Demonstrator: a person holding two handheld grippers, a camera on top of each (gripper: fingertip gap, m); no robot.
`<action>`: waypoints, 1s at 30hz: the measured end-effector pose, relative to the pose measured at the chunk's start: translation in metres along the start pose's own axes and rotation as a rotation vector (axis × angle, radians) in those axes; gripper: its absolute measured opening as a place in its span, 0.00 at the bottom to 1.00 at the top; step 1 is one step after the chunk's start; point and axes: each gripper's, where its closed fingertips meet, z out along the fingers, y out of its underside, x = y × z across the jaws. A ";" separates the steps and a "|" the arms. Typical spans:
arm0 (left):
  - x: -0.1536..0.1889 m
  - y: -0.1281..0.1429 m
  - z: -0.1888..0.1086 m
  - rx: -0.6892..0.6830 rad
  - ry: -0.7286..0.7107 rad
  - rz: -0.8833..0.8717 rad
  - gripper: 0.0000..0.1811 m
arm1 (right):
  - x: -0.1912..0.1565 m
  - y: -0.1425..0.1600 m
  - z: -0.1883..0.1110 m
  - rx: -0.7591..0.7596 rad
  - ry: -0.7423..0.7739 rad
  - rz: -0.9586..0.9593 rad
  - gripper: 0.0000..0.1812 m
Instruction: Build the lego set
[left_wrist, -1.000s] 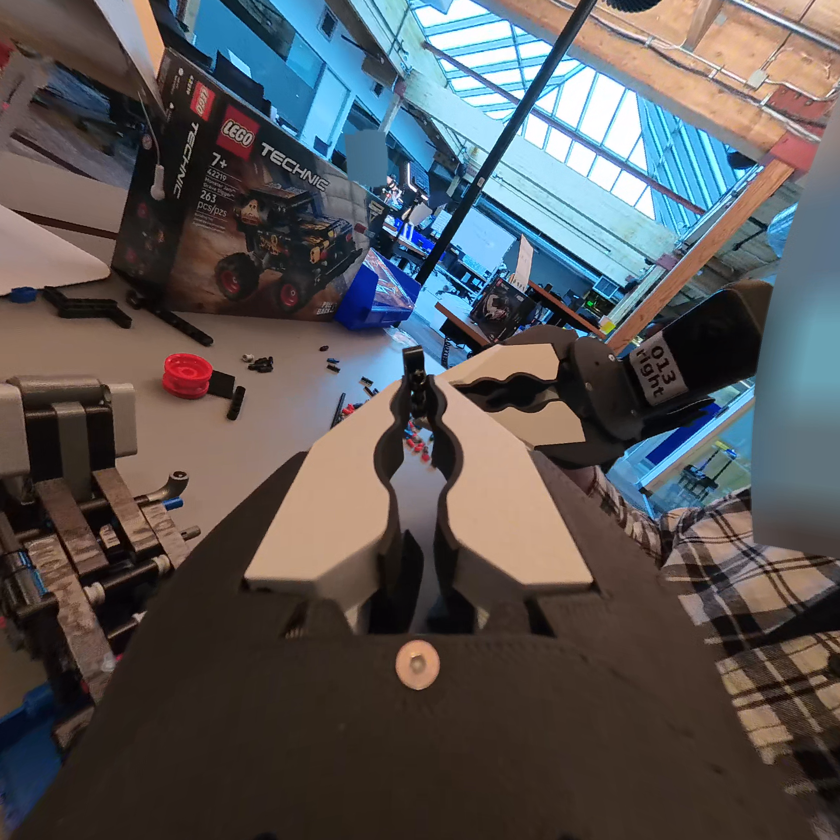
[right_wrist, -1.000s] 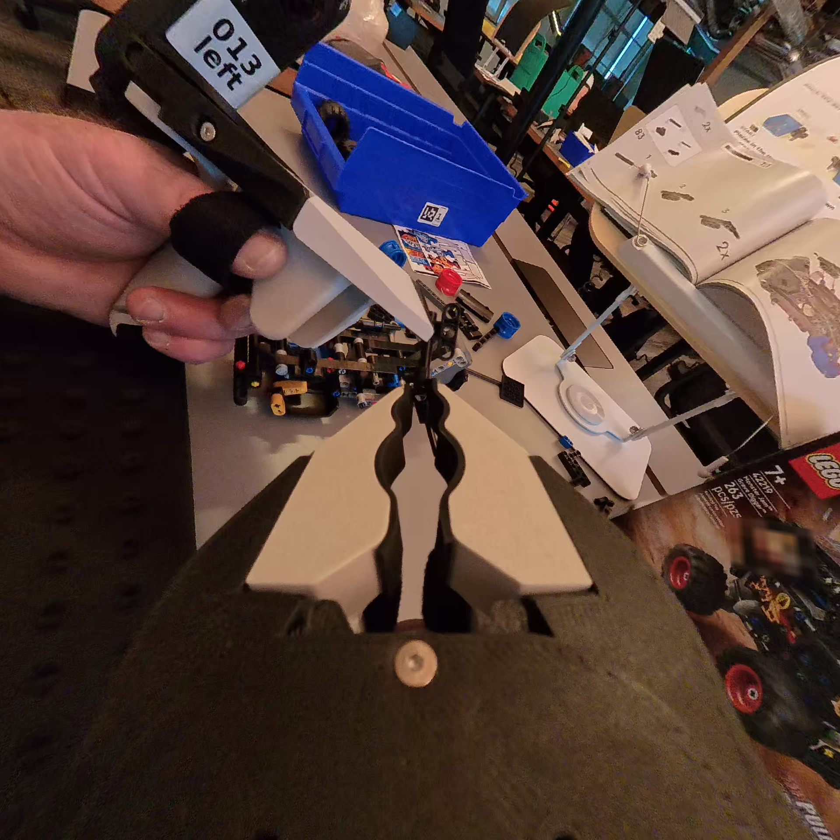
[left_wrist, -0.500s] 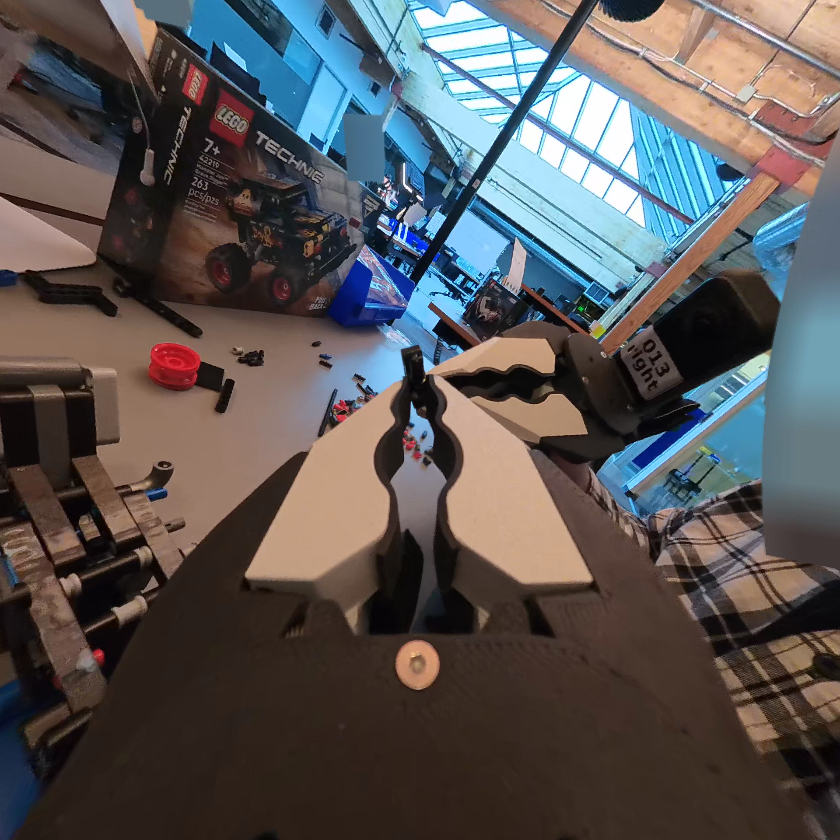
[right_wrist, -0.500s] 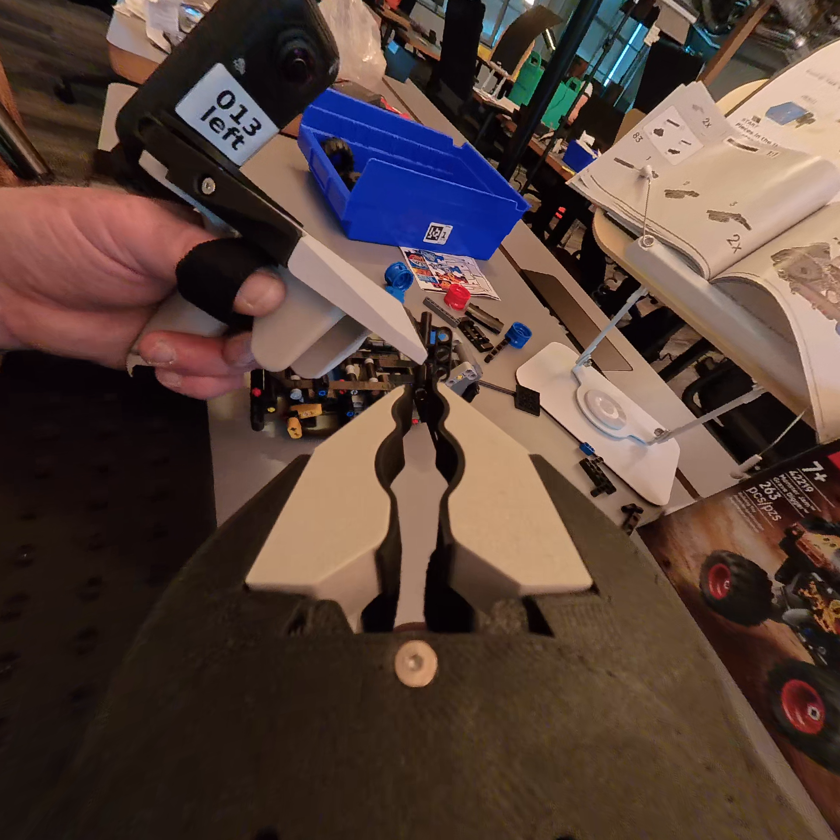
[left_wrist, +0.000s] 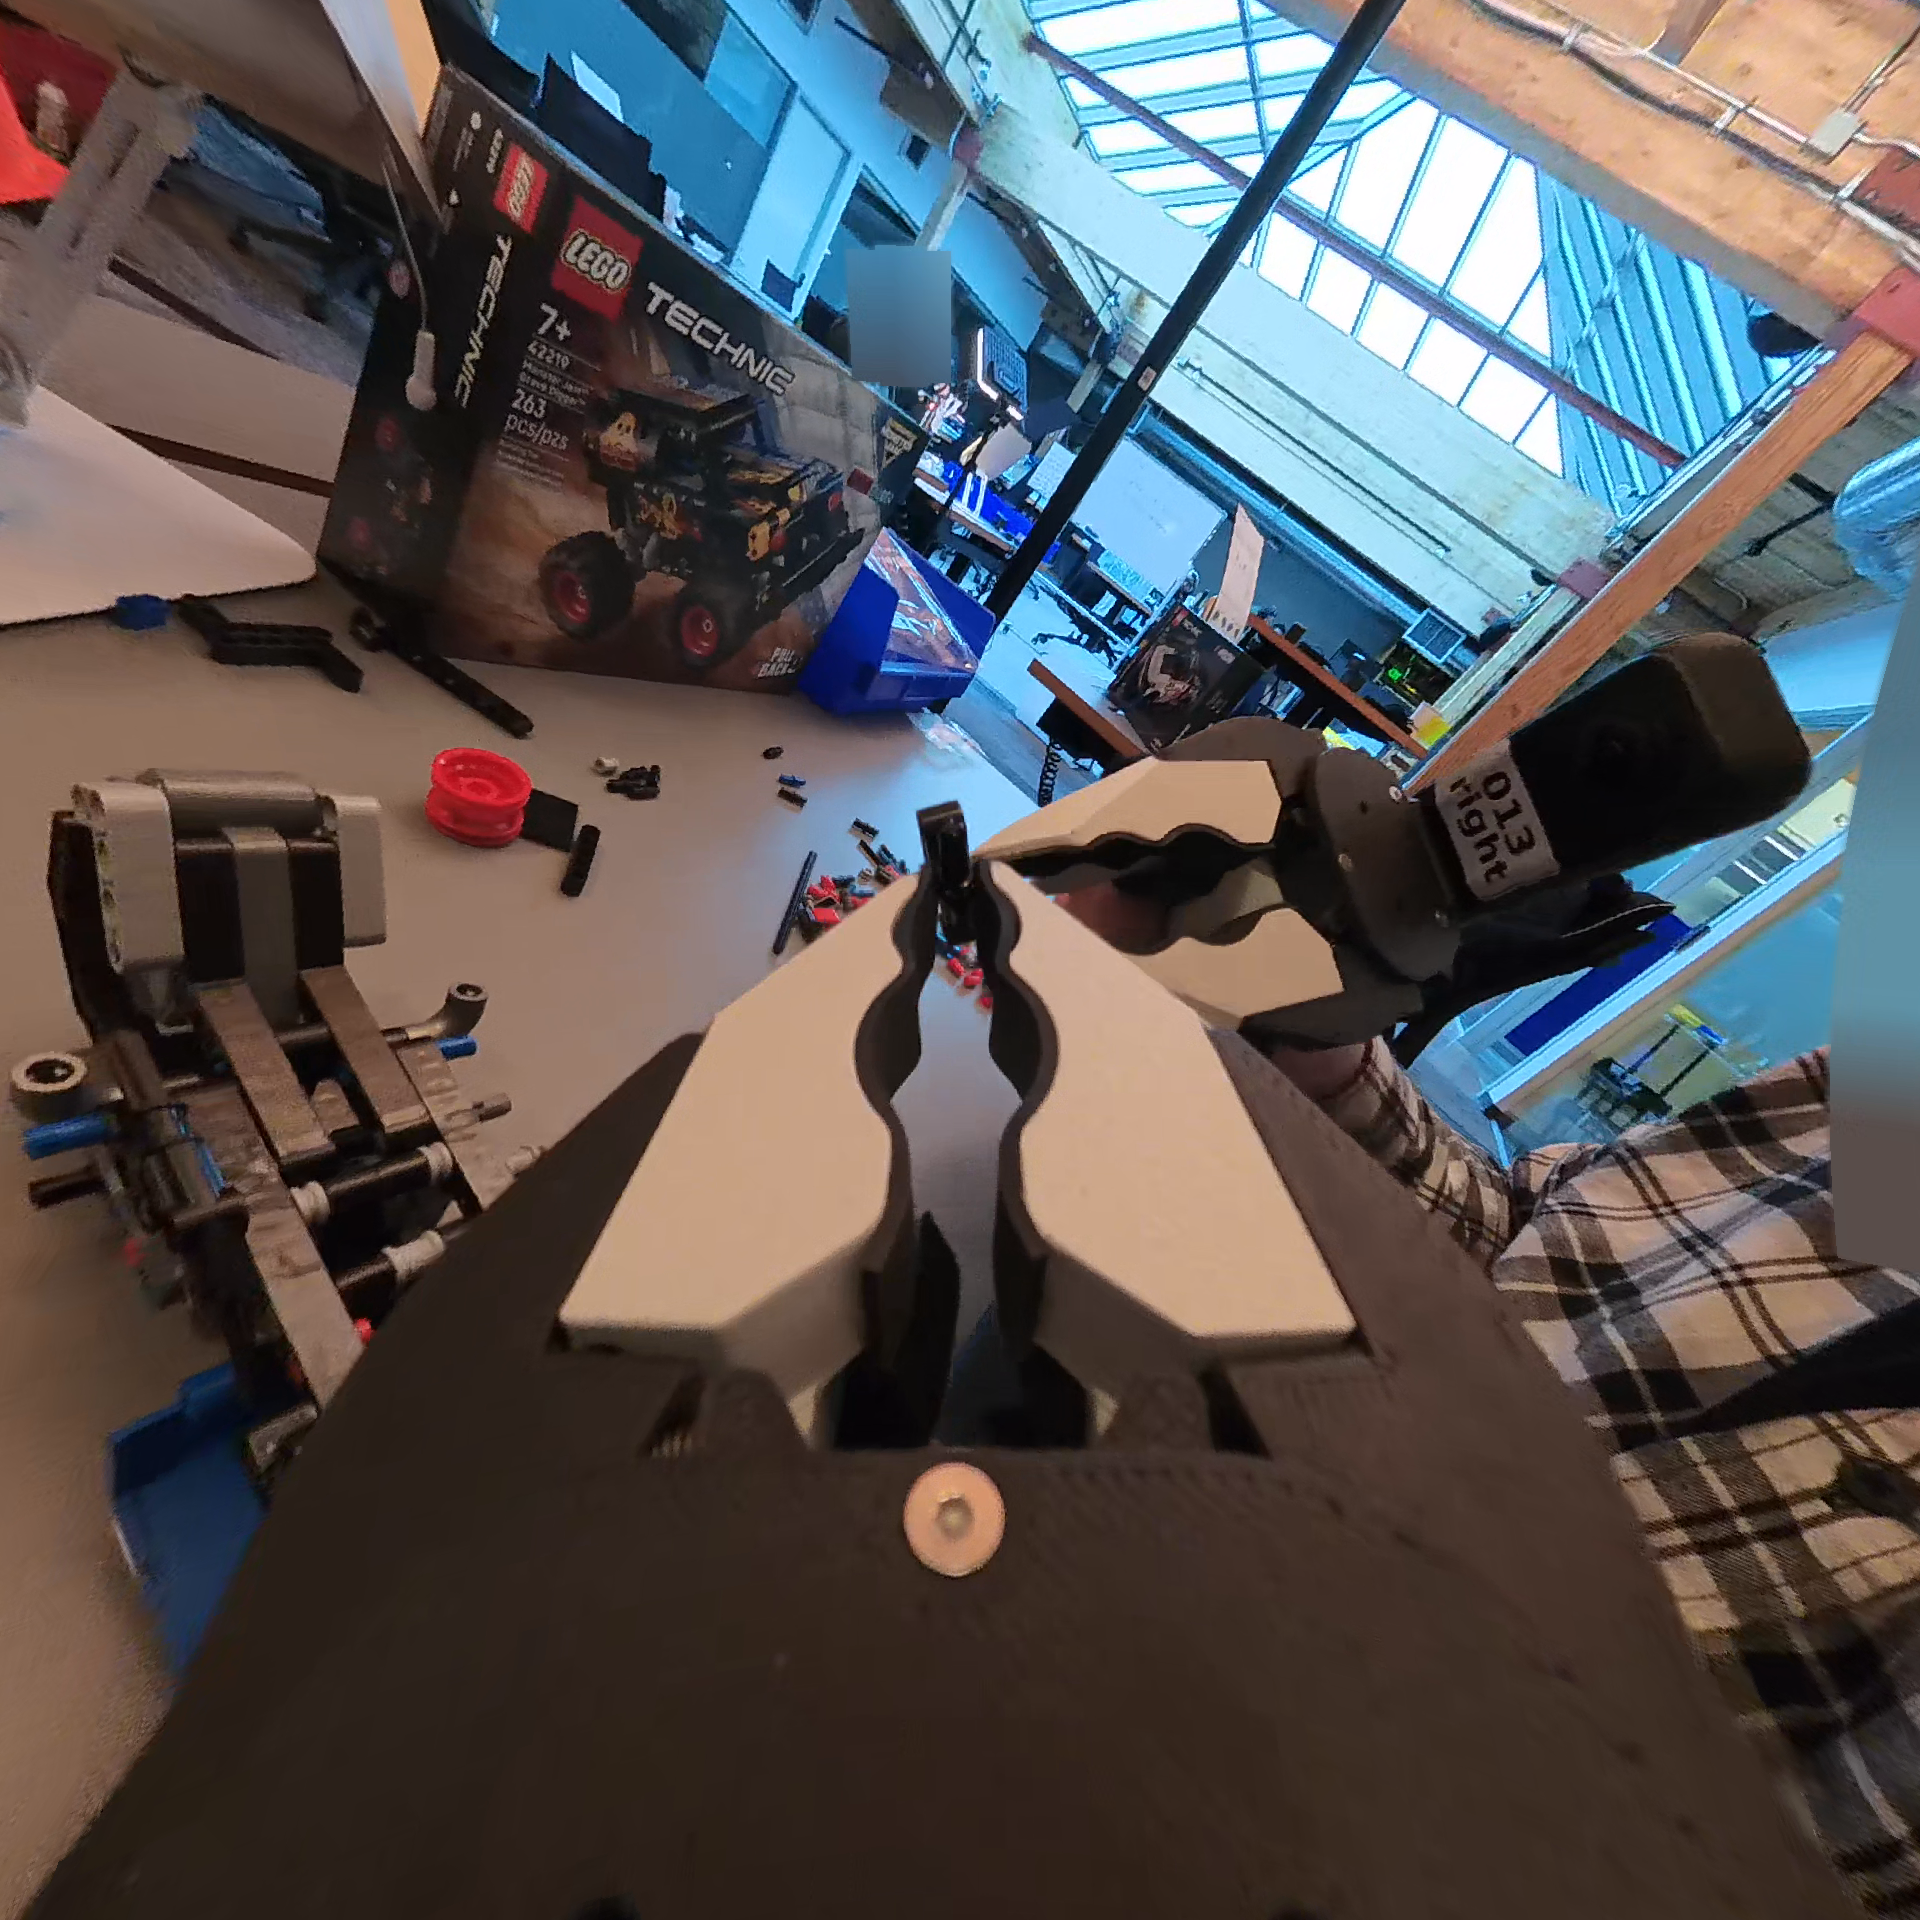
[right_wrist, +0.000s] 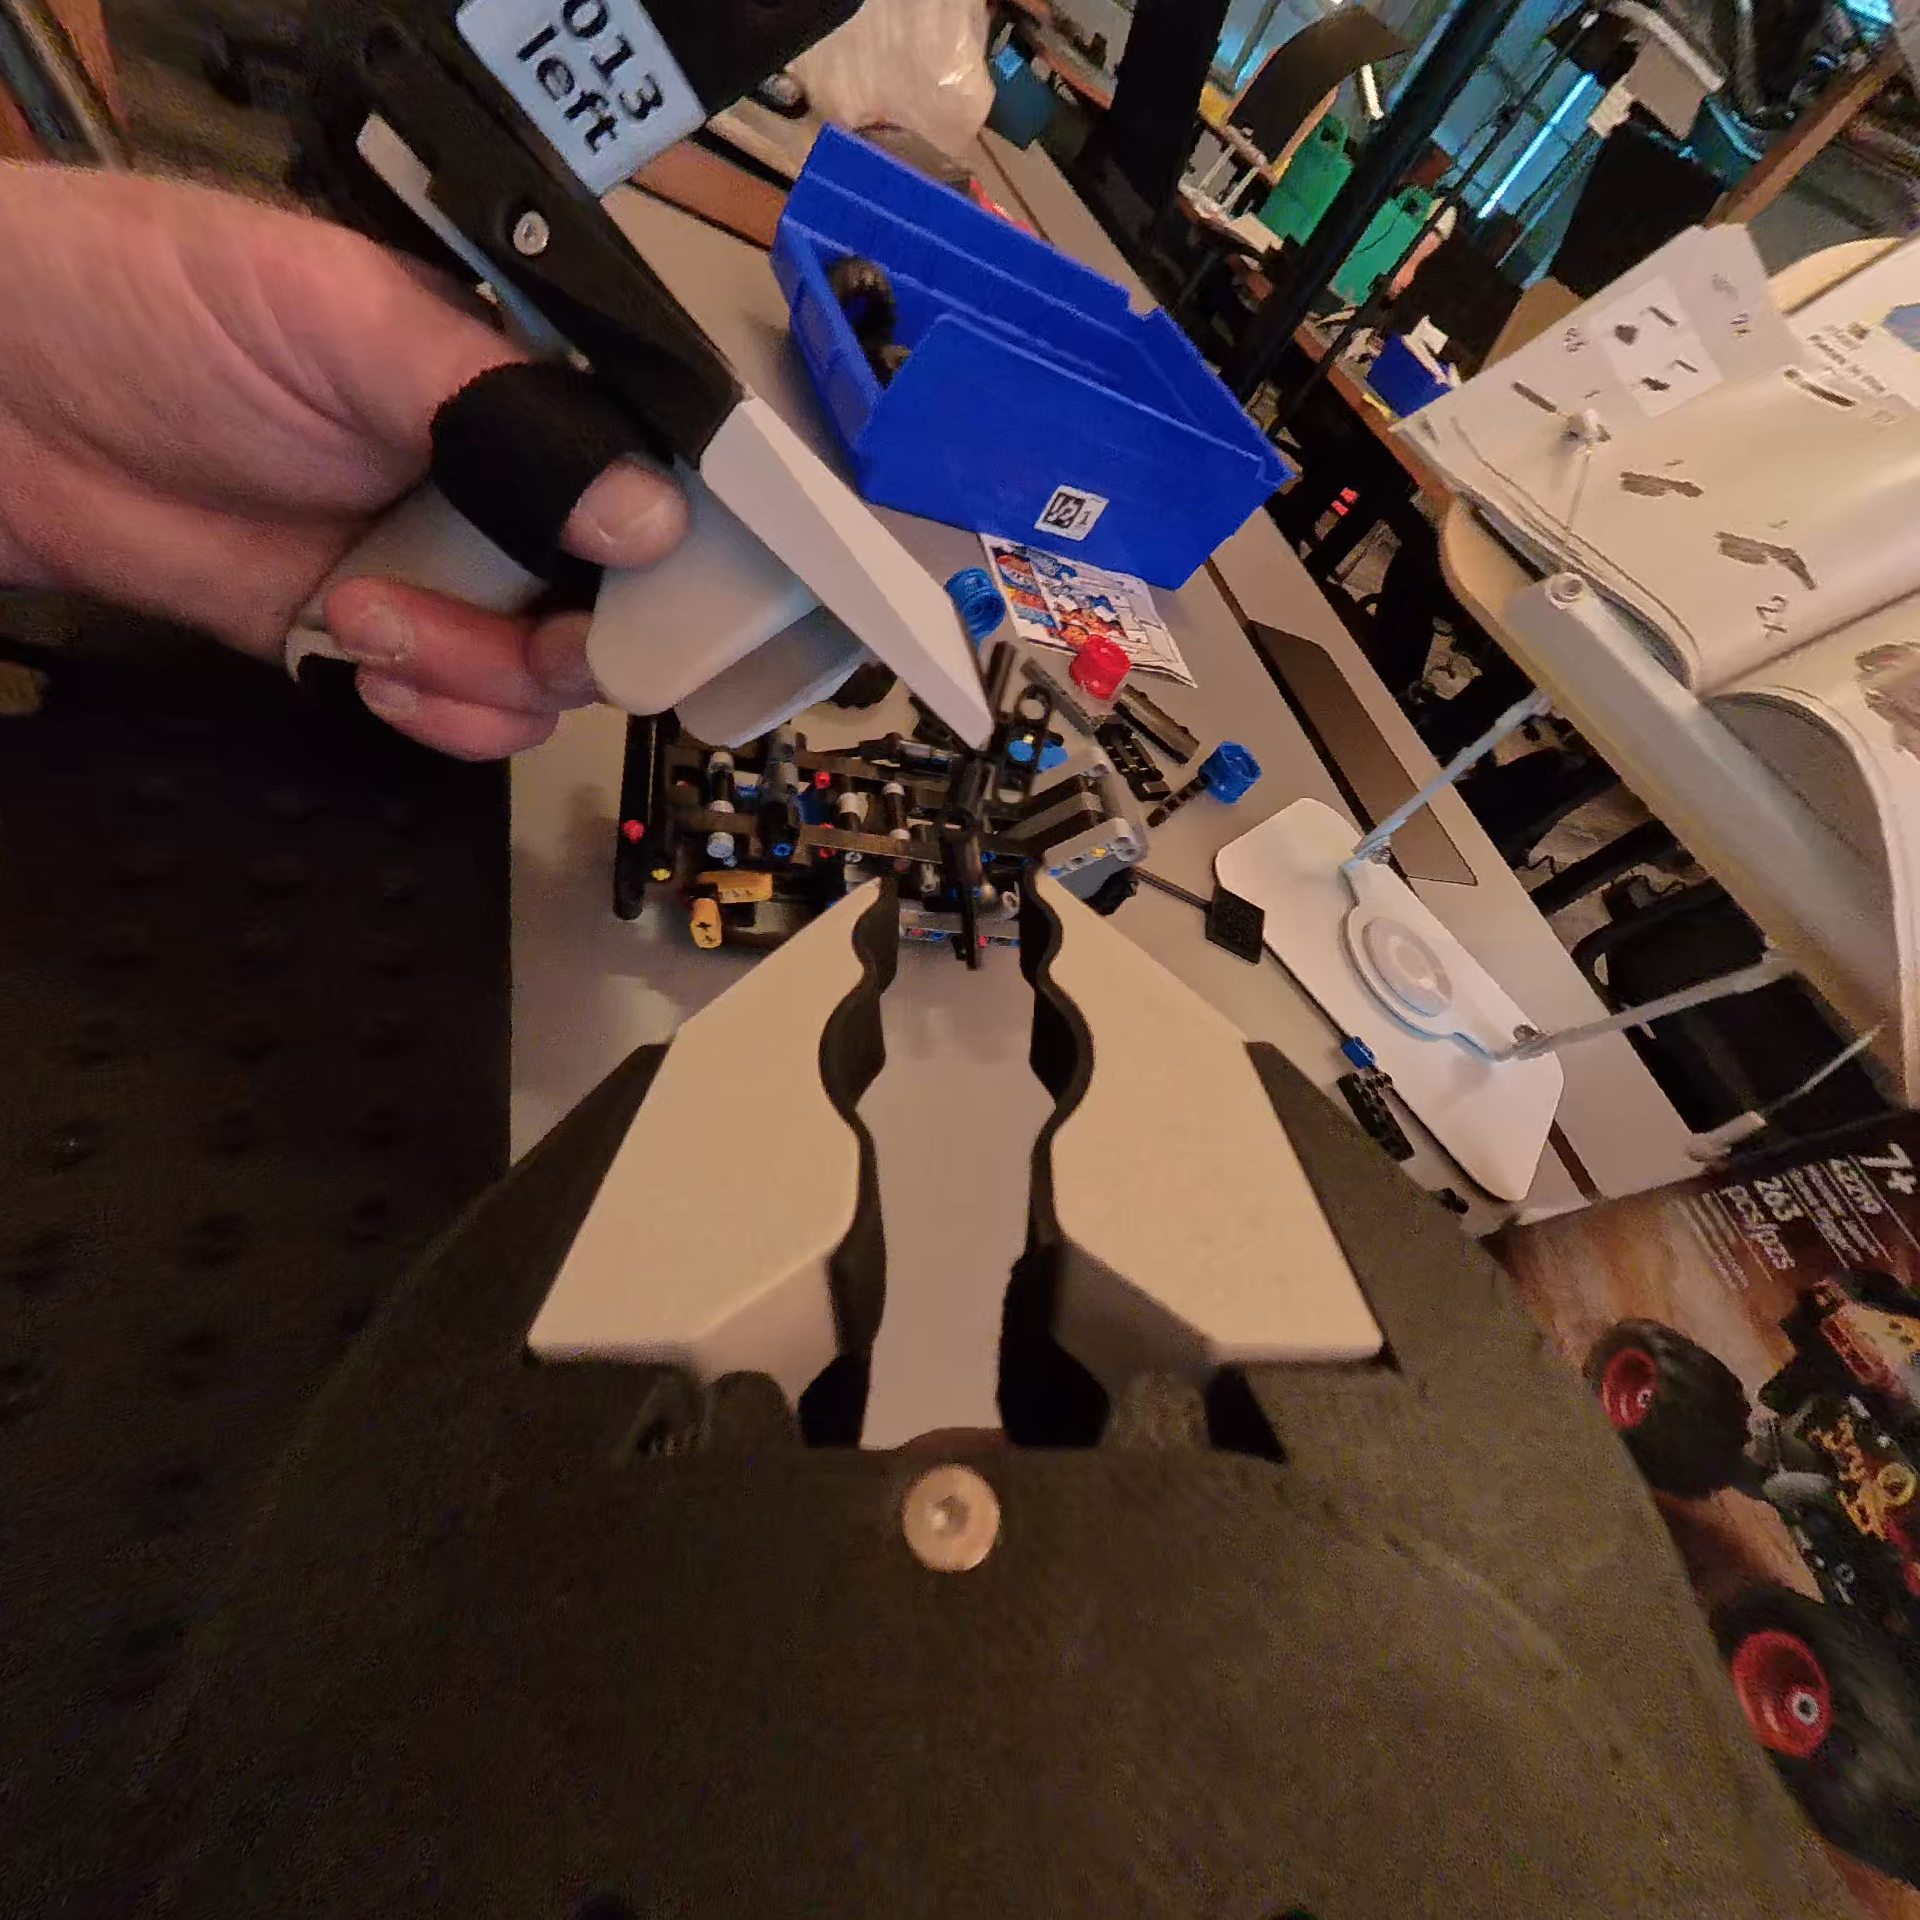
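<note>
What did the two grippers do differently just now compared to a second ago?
The right gripper opened and let go of the small black piece. It had been shut on it. The left gripper stayed shut on that piece. The half-built truck on the table stayed where it was.

Bare table (left_wrist: 644, 997) between chassis (left_wrist: 239, 1049) and scattered pins (left_wrist: 862, 883); box (left_wrist: 613, 468) blocks behind

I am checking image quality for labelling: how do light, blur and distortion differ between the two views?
Left wrist view: bright, bluish skylight, lines bent by the wide lens, set box sharp. Right wrist view: dimmer and warmer, instruction booklet and image edges smeared, blue bin sharp.
</note>
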 end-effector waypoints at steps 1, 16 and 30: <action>0.000 0.001 -0.001 0.000 -0.003 0.002 0.03 | -0.004 0.001 0.003 -0.014 -0.010 -0.017 0.11; -0.003 0.003 -0.004 0.068 0.022 -0.056 0.02 | -0.009 0.003 0.012 -0.051 -0.017 0.030 0.02; -0.010 0.005 -0.006 0.051 -0.039 -0.041 0.02 | -0.010 0.004 0.014 -0.048 -0.027 0.061 0.02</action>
